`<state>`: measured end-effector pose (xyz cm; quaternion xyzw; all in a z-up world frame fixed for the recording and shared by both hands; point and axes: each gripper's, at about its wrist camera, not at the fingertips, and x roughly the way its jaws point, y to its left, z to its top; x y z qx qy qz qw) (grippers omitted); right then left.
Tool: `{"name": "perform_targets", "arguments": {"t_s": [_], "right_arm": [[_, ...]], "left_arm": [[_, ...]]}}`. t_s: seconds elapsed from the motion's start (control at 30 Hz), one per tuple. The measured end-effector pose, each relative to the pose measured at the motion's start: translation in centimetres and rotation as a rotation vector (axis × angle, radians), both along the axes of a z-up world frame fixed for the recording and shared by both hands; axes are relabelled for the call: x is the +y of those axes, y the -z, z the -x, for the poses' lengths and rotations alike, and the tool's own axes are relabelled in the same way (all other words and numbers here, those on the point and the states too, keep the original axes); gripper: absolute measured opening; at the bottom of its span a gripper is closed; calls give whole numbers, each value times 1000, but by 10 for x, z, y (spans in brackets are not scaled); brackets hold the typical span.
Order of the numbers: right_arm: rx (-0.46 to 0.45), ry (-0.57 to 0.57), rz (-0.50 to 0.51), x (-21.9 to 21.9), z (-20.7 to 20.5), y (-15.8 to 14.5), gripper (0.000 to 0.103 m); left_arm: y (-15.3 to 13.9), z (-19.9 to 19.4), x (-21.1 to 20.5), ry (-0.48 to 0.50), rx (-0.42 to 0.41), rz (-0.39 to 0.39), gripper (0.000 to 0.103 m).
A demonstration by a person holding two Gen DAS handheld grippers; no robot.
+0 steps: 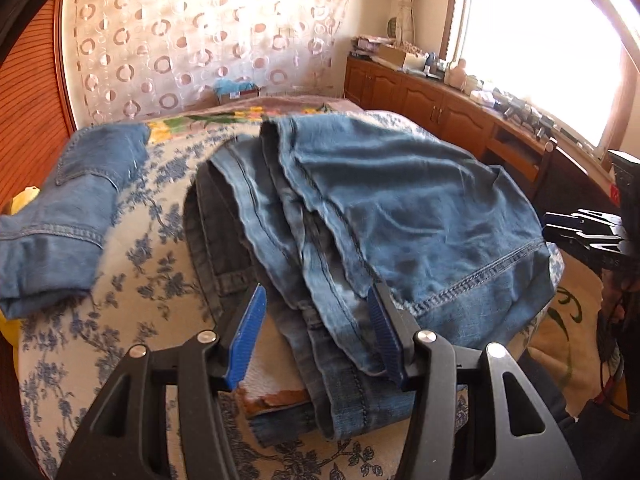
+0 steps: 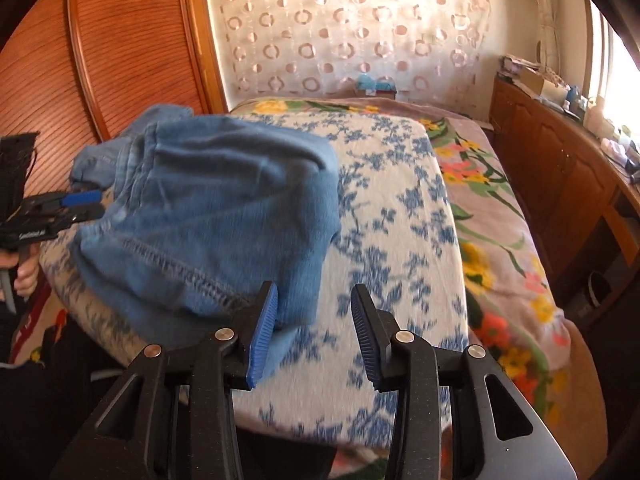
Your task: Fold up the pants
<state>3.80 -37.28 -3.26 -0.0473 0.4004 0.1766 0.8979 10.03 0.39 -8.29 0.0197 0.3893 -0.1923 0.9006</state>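
jeans (image 1: 400,208) folded on floral blanket (image 1: 152,264) | left gripper (image 1: 316,336) half-open, straddling hem, no grip | right gripper (image 2: 314,332) part-open, empty, jeans at 10 o'clock | advice: pinch all layers together, fold evenly

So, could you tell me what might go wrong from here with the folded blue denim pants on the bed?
1. The folded blue denim pants reach the near edge of the blue-flowered white blanket; a nudge could drag them off.
2. The left gripper is open over the stacked seams; closing there may catch only some layers and undo the fold.
3. The right gripper is open beside the hem corner, so a sideways sweep could flip it.
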Motion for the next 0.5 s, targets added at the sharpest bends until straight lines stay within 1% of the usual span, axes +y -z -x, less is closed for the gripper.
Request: {"name": "perform_targets", "arguments": {"t_s": [0.1, 0.17, 0.27, 0.3, 0.33, 0.37, 0.4, 0.43, 0.47, 0.5], "right_arm": [[11, -14, 20, 5, 2, 8, 38], [16, -23, 23, 8, 3, 11, 38], [42, -35, -15, 9, 3, 14, 38], [46, -33, -23, 10, 3, 14, 36], [51, -32, -27, 11, 3, 16, 31], [60, -37, -37, 12, 3, 16, 18], [71, -49, -53, 13, 3, 16, 9], [65, -48, -45, 15, 5, 14, 7], [54, -45, -30, 17, 7, 12, 1], [50, -48, -30, 18, 8, 10, 0]], "left_arm": [[11, 0, -2, -8, 23, -22, 52], [15, -1, -2, -9, 37, -14, 52], [17, 1, -1, -9, 34, -8, 53], [18, 2, -1, -9, 34, -9, 53], [19, 2, -3, -10, 33, -15, 53], [19, 2, -4, -11, 31, -22, 53], [20, 2, -5, -13, 29, -28, 53], [21, 1, -6, -14, 27, -34, 53], [21, 1, -6, -14, 26, -36, 53], [22, 0, -7, -14, 25, -37, 53]]}}
